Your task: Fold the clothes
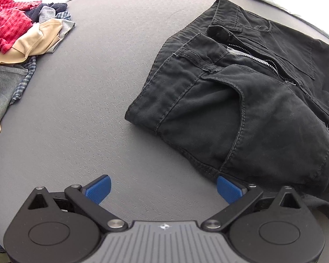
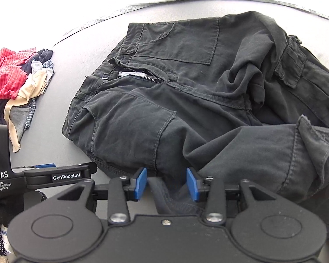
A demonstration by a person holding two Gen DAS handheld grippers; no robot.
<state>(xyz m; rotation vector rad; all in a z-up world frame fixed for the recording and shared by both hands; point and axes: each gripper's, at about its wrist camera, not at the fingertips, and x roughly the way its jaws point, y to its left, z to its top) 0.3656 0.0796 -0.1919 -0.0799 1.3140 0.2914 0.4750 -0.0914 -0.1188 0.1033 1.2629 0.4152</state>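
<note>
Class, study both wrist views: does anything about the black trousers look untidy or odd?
Yes. The black cargo trousers lie with the zip fly open, and the legs are bunched and twisted instead of flat.

Home laundry spot, clothes pile [image 1: 22, 35], grey table [image 1: 87, 109]

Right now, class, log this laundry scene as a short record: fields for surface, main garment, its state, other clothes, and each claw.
surface: grey table
main garment: black cargo trousers
state: unfolded, zip open, legs rumpled
other clothes: mixed pile apart from the trousers, red checked piece on top
left claw: open, at the trousers' near edge, nothing gripped
right claw: open, dark fabric lying between its blue pads, not clamped
</note>
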